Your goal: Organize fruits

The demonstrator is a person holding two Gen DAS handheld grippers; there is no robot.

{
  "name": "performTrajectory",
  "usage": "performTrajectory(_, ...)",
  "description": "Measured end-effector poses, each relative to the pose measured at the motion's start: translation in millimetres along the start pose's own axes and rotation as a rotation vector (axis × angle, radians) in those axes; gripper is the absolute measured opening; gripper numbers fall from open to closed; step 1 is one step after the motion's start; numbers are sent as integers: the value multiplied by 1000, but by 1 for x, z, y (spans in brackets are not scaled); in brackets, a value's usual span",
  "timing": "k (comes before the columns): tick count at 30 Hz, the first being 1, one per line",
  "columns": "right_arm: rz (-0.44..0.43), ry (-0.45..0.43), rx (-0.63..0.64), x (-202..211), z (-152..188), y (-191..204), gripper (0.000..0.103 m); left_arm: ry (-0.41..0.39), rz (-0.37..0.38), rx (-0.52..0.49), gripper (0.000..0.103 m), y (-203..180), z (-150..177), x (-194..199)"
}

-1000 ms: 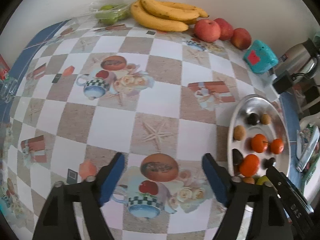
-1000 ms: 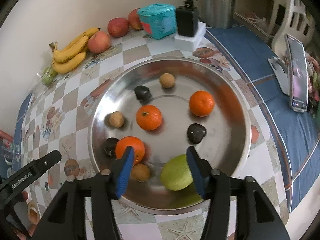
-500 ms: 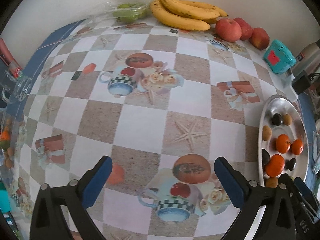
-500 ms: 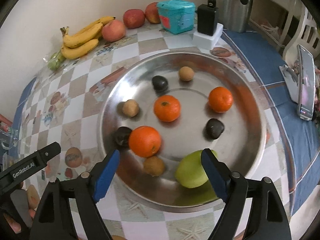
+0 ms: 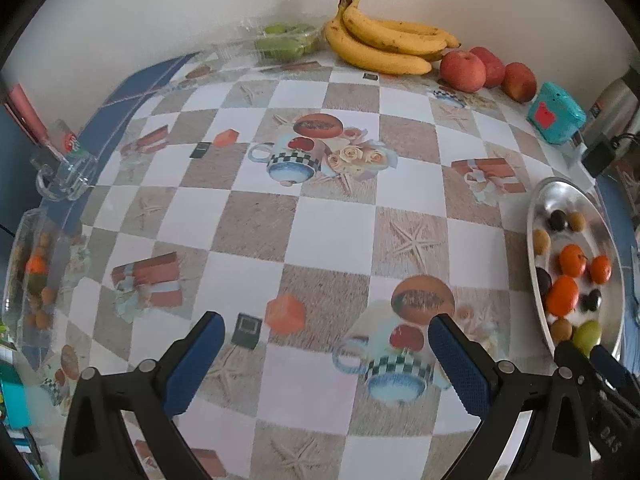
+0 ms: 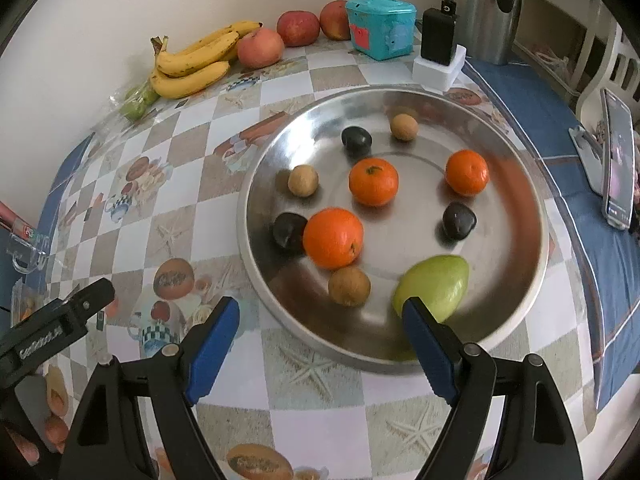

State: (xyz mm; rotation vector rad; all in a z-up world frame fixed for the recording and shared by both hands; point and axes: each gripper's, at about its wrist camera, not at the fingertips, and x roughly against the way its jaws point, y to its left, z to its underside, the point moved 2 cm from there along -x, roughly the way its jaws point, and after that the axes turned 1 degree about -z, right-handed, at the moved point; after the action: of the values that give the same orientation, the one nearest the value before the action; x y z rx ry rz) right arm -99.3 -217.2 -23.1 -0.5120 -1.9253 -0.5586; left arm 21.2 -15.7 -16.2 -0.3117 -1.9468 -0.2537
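A steel tray (image 6: 516,216) holds three oranges (image 6: 333,237), three dark fruits (image 6: 459,220), three small brown fruits (image 6: 349,285) and a green fruit (image 6: 434,286). My right gripper (image 6: 320,304) hangs open over the tray's near rim, its right finger just in front of the green fruit, with nothing between its fingers. My left gripper (image 5: 325,320) stands wide open above the bare checked tablecloth, well left of the tray (image 5: 612,264). Bananas (image 5: 384,44) and three apples (image 5: 464,70) lie along the back wall.
A clear pack of green fruit (image 5: 286,40) lies left of the bananas. A teal box (image 6: 380,26), a charger block (image 6: 438,52) and a metal kettle (image 6: 484,4) stand behind the tray. A phone on a stand (image 6: 618,160) is at the right, a glass mug (image 5: 64,172) and a clear fruit container (image 5: 32,276) at the left edge.
Both grippers' jaws have spread wider. The right gripper has drawn back from the green fruit toward the tray's near rim. The left gripper has shifted left, away from the tray.
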Motion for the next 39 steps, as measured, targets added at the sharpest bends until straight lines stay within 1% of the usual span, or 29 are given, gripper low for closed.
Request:
performTrajectory(3, -2, 4, 7, 4, 5, 1, 84, -6, -20, -9, 103, 2, 9, 6)
performTrajectory(7, -1, -25, 24, 14, 9, 6, 84, -11, 3, 9, 103, 8, 19, 15)
performTrajectory(14, 18, -64, 25, 28, 11, 7, 84, -56, -2, 19, 103, 15, 24, 31)
performTrajectory(18, 19, -67, 23, 29, 11, 7, 84, -77, -4, 15, 103, 15, 23, 37)
performTrajectory(20, 20, -63, 26, 29, 11, 7, 84, -76, -16, 9, 103, 15, 23, 36)
performTrajectory(24, 16, -59, 26, 28, 11, 7, 84, -55, -15, -3, 103, 13, 24, 33)
performTrajectory(32, 16, -57, 35, 27, 11, 9, 84, -46, -35, -18, 103, 12, 24, 32)
performTrajectory(39, 18, -60, 33, 27, 11, 10, 84, -42, -29, -13, 103, 14, 24, 31)
